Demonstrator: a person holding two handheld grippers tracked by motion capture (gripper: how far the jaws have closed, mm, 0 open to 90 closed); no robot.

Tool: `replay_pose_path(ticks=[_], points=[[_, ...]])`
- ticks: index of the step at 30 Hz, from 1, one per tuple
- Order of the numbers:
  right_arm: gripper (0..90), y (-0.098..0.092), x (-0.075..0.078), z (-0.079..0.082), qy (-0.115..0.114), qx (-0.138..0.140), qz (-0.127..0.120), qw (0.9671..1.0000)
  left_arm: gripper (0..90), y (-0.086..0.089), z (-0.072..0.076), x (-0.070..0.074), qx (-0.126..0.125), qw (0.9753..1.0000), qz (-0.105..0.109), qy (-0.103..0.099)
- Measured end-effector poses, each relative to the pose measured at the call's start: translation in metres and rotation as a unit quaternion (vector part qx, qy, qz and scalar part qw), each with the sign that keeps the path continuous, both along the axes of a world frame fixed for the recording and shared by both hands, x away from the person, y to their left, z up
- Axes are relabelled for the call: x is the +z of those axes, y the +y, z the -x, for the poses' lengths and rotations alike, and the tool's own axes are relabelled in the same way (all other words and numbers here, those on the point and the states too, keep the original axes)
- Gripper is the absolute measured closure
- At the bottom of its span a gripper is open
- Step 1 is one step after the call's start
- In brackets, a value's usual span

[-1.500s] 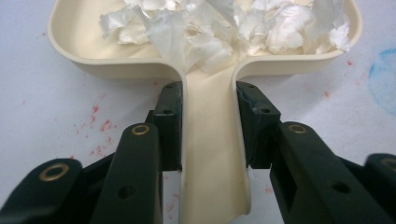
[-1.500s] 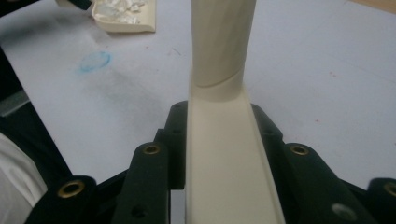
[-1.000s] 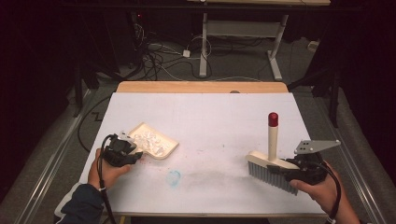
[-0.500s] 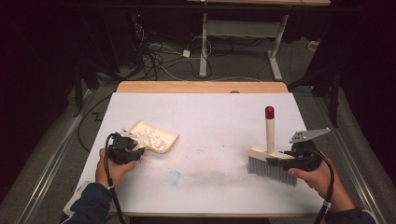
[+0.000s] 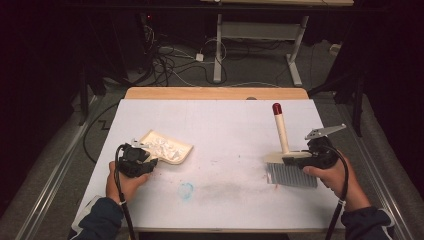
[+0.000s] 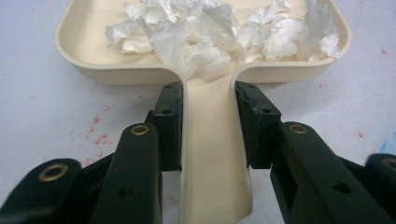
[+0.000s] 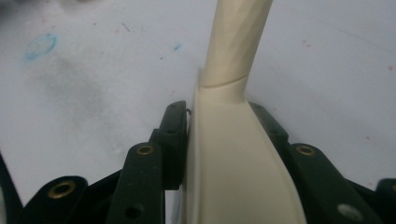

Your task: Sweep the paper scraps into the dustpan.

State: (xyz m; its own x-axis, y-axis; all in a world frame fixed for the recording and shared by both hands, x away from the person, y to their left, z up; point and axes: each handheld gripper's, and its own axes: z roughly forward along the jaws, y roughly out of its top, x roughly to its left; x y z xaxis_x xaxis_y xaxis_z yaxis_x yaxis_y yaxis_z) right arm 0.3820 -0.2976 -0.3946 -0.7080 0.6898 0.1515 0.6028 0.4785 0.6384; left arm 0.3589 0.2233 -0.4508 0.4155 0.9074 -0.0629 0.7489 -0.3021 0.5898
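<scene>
My left gripper (image 6: pixel 208 126) is clamped on the handle of the dustpan (image 5: pixel 167 146), which sits at the table's (image 5: pixel 220 120) left with paper scraps (image 6: pixel 219 28) inside. My right gripper (image 7: pixel 219 135) clasps the brush (image 5: pixel 287 162), bristles down at right.

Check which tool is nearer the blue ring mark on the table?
Left. The left tool, shut on the dustpan handle, sits just left of the blue ring mark. The right tool, gripping the brush, is far off to its right.
</scene>
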Motion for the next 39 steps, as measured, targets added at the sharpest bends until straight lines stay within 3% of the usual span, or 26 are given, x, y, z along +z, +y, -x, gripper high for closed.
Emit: replay_pose_path(ticks=[6, 12, 17, 22, 26, 29, 32, 34, 38, 39], points=[[63.2, 0.004, -0.002, -0.016, 0.005, -0.017, 0.006, 0.9998, 60.1, 0.002, 0.001, -0.006, 0.01, 0.9991, 0.04, 0.015], [60.6, 0.005, -0.004, -0.029, 0.002, -0.042, 0.004, 0.9991, 54.6, -0.001, 0.006, -0.006, 0.0, 0.998, 0.059, 0.023], [59.2, 0.002, -0.004, -0.036, 0.005, -0.051, -0.013, 0.9986, 51.2, -0.009, 0.015, -0.009, -0.029, 0.9973, 0.056, 0.036], [55.0, -0.008, -0.001, -0.04, -0.018, -0.077, -0.015, 0.9967, 50.0, -0.012, 0.021, -0.008, -0.05, 0.9973, 0.047, 0.028], [53.7, -0.02, -0.001, -0.044, -0.033, -0.108, -0.015, 0.9934, 45.8, -0.013, 0.027, -0.003, -0.08, 0.9962, 0.034, -0.006], [57.2, -0.026, -0.005, -0.047, -0.031, -0.126, -0.017, 0.9915, 41.2, -0.015, 0.035, 0.001, -0.109, 0.9928, 0.008, -0.048], [59.6, -0.025, -0.013, -0.051, -0.038, -0.144, 0.012, 0.9888, 36.2, -0.016, 0.045, 0.003, -0.123, 0.9889, -0.008, -0.083], [62.7, -0.024, -0.017, -0.052, -0.045, -0.16, 0.024, 0.9858, 32.4, -0.015, 0.052, 0.003, -0.124, 0.9863, -0.02, -0.106], [71.1, -0.025, -0.027, -0.054, -0.069, -0.204, 0.075, 0.9736, 28.5, -0.01, 0.061, 0.0, -0.133, 0.9826, -0.033, -0.126], [73.5, -0.026, -0.03, -0.054, -0.067, -0.213, 0.076, 0.9716, 28.1, -0.008, 0.063, -0.001, -0.136, 0.982, -0.035, -0.127]])
